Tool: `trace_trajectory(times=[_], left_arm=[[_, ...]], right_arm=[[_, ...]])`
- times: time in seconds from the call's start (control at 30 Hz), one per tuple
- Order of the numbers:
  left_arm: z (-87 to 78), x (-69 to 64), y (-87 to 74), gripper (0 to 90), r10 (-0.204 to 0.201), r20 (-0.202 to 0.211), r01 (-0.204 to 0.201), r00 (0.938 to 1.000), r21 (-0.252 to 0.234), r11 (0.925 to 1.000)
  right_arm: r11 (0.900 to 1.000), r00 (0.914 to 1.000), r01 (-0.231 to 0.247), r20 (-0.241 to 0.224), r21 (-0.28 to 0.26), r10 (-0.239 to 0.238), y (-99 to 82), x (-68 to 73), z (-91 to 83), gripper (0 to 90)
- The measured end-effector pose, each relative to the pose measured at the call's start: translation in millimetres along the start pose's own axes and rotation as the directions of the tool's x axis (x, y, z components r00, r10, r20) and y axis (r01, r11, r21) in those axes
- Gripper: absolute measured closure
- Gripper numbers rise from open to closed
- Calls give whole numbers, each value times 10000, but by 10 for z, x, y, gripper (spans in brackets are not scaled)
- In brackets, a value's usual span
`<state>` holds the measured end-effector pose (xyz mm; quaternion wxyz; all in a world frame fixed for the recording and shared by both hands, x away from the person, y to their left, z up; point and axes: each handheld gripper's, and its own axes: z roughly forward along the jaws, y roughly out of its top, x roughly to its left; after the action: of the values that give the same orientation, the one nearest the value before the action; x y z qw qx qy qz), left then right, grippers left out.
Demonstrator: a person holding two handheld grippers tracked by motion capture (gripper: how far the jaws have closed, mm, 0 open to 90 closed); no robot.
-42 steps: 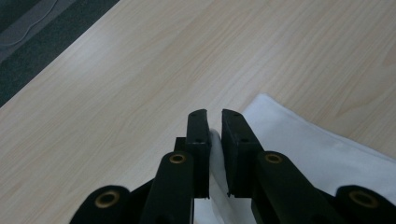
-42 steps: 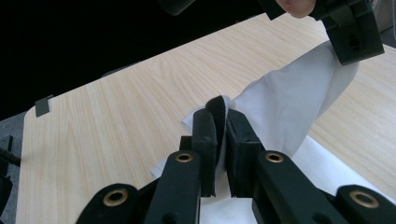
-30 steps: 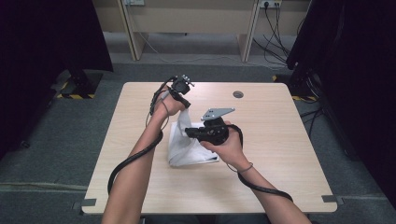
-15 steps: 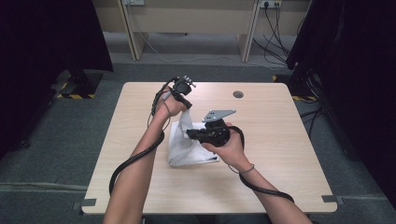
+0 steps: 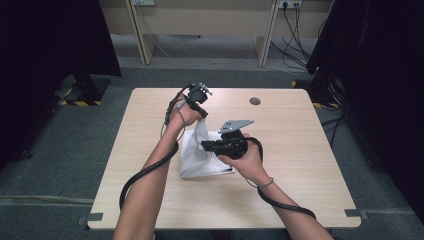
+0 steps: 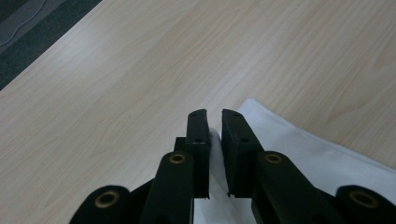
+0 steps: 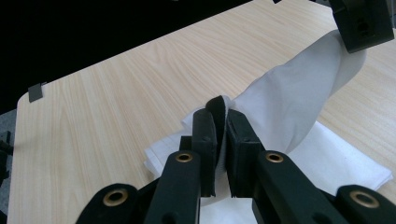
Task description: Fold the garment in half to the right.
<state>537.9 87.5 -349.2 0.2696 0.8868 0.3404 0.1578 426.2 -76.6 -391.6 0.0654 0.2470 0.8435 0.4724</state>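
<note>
1. High view: a white cloth lies near the middle of the wooden table, most of it flat and folded on the board. The left gripper is raised over the cloth's far edge and has a strip of the fabric pulled up from the pile, so that the strip runs from the flat part up and away from the person. The right gripper sits lower and nearer the person, pointing leftward into the base of that same raised strip. A small dark round disc lies well apart on the far side of the table

2. Left gripper view: the jaws stand nearly together, pinched on a thin fold of the cloth between the pads; the rest of the fabric spreads below and to the right on the table

3. Right gripper view: the jaws are clamped on a bunched fold of the cloth. From there the fabric climbs up and to the right, taut, to the left gripper at the top corner. That stretched span between the two grips is the long axis; judging from it, the next move turns on drawing the two hands apart or laying the span down along that line, with the right hand the nearer to the flat pile
</note>
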Motion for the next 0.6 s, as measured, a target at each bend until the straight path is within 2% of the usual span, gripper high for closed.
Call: trace_trajectory(times=[0.4, 0.6], left_arm=[[23, -17, 7, 808, 4, 10, -4, 10000, 26, 10000], [85, -40, -1, 807, -39, 81, 38, 10000, 78, 10000]], right_arm=[[10000, 10000, -11, 16, 24, 11, -39, -16, -15, 840], [10000, 10000, -73, 33, 62, 73, -85, -31, -16, 839]])
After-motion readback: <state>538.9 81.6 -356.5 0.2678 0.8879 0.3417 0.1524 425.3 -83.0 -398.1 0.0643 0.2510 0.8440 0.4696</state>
